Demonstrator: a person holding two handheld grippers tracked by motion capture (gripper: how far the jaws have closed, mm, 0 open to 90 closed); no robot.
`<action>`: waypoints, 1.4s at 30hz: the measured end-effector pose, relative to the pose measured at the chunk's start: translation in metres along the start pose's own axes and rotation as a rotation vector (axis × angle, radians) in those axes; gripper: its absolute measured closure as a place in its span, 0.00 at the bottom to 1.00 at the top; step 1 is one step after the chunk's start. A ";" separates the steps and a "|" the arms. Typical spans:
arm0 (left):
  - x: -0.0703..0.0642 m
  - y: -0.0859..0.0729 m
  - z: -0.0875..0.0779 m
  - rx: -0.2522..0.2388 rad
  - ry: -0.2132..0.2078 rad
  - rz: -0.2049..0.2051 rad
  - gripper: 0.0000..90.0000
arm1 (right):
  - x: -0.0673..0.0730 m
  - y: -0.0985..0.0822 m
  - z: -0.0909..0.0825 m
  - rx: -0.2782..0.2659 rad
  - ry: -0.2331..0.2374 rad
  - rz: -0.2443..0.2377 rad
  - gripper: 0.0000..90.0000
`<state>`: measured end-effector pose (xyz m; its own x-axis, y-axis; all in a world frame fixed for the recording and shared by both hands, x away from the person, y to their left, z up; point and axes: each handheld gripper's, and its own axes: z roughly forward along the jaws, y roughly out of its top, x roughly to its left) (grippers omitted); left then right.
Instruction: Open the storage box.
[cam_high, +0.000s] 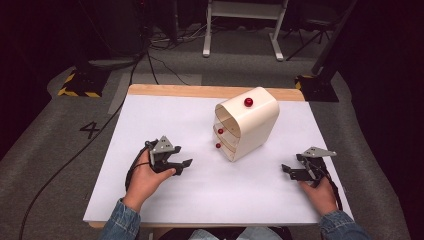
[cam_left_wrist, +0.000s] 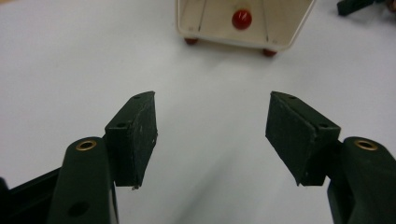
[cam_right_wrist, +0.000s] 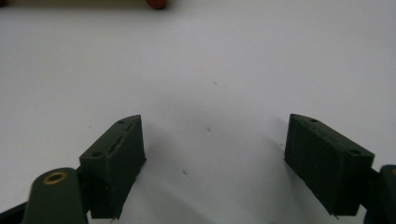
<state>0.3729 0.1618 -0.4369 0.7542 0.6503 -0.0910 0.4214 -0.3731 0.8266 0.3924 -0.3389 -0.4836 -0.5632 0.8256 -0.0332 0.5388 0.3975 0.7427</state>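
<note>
A cream drawer cabinet (cam_high: 247, 122) with a rounded top stands near the middle of the white table (cam_high: 165, 120), its front turned toward the left. Red round knobs (cam_high: 220, 131) mark its drawers and another red knob (cam_high: 248, 102) sits on its top. My left gripper (cam_high: 183, 166) rests open to the cabinet's left, held by a hand. In the left gripper view its jaws stand wide apart around bare table, facing the cabinet (cam_left_wrist: 243, 23) and a red knob (cam_left_wrist: 242, 19). My right gripper (cam_high: 289, 171) lies open at the table's right, jaws pointing left, nothing between them (cam_right_wrist: 212, 163).
The white tabletop has a wooden strip (cam_high: 200, 91) along its far edge. Beyond it are grey carpet, cables (cam_high: 150, 60), white desk legs (cam_high: 207, 35) and a yellow-black striped stand base (cam_high: 77, 85). Denim sleeves (cam_high: 120, 222) enter from the bottom.
</note>
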 end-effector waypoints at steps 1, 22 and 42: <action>-0.001 0.004 0.000 -0.009 -0.009 0.005 0.38 | 0.000 0.000 0.000 0.000 0.000 0.000 0.23; -0.005 0.038 0.019 -0.055 -0.058 0.052 0.39 | 0.001 0.000 0.000 0.001 -0.010 -0.003 0.21; -0.007 0.049 0.064 -0.117 -0.035 0.007 0.41 | 0.002 0.000 0.000 -0.002 -0.022 -0.012 0.20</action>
<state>0.4201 0.0967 -0.4314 0.7747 0.6239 -0.1025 0.3559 -0.2962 0.8863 0.3910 -0.3373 -0.4838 -0.5557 0.8294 -0.0574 0.5305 0.4070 0.7436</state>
